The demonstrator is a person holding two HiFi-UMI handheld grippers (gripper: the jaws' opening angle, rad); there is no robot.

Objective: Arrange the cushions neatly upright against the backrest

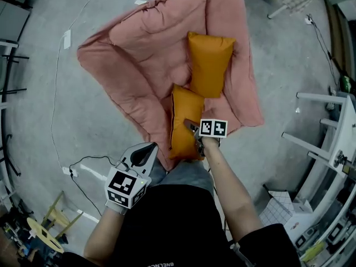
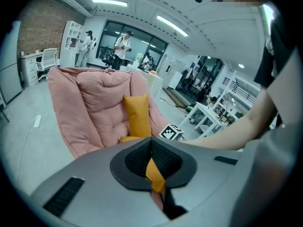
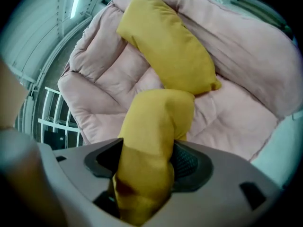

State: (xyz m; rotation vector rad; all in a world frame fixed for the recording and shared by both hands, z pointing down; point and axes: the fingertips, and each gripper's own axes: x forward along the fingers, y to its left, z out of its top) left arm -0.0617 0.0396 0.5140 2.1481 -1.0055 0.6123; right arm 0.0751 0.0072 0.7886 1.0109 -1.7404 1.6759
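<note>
A pink floor sofa (image 1: 139, 54) lies spread on the grey floor. One orange cushion (image 1: 210, 63) leans on its backrest, standing upright in the left gripper view (image 2: 137, 115). A second orange cushion (image 1: 183, 121) lies at the sofa's near edge. My right gripper (image 1: 194, 131) is shut on this near cushion (image 3: 151, 136), whose fabric bulges between the pads of the right gripper (image 3: 142, 167). Beyond it the far cushion (image 3: 165, 46) rests on the pink padding. My left gripper (image 1: 146, 150) hangs near my knee, jaws together and holding nothing, left of the near cushion.
White metal racks (image 1: 328, 143) stand at the right. A black cable (image 1: 83, 166) and a white power strip (image 1: 67, 38) lie on the floor at the left. A wooden stool (image 1: 44, 232) sits at the lower left. People (image 2: 122, 44) stand far behind the sofa.
</note>
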